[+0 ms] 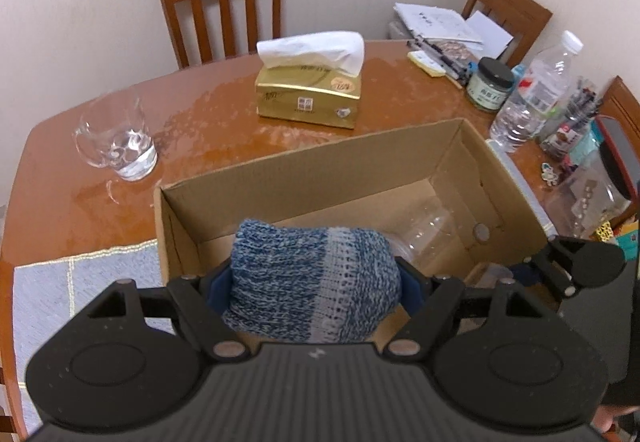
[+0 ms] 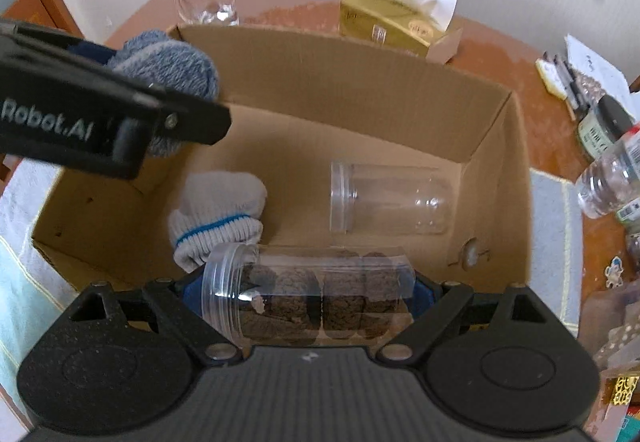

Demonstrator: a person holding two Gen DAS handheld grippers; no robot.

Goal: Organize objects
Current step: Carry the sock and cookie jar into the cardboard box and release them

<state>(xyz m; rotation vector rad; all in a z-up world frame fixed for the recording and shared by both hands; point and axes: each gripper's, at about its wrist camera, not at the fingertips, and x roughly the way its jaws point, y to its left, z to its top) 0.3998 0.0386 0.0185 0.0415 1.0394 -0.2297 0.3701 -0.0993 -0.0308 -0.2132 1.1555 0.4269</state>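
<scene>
Now both grippers hang over the open cardboard box point(image 2: 360, 82) on the table point(image 1: 100, 202). Our left gripper point(image 1: 316, 290) has its fingers point(image 1: 412, 288) closed on a rolled blue knitted sock point(image 1: 312, 282), held above the box's near left corner. Our right gripper point(image 2: 308, 294) has its fingers set wide around a clear jar of brown pieces point(image 2: 308, 294), gripped lying on its side above the near wall. Inside the box already lie a white sock with a blue stripe point(image 2: 218, 214) and an empty clear jar point(image 2: 388, 198).

To place well, we judge it best to lower each load close to the bare floor before letting go: the blue sock beside the white one, the filled jar in front of the empty one, parallel to it so it cannot roll far. The drinking glass point(image 1: 116, 142) and tissue box point(image 1: 308, 90) stand outside on the table.
</scene>
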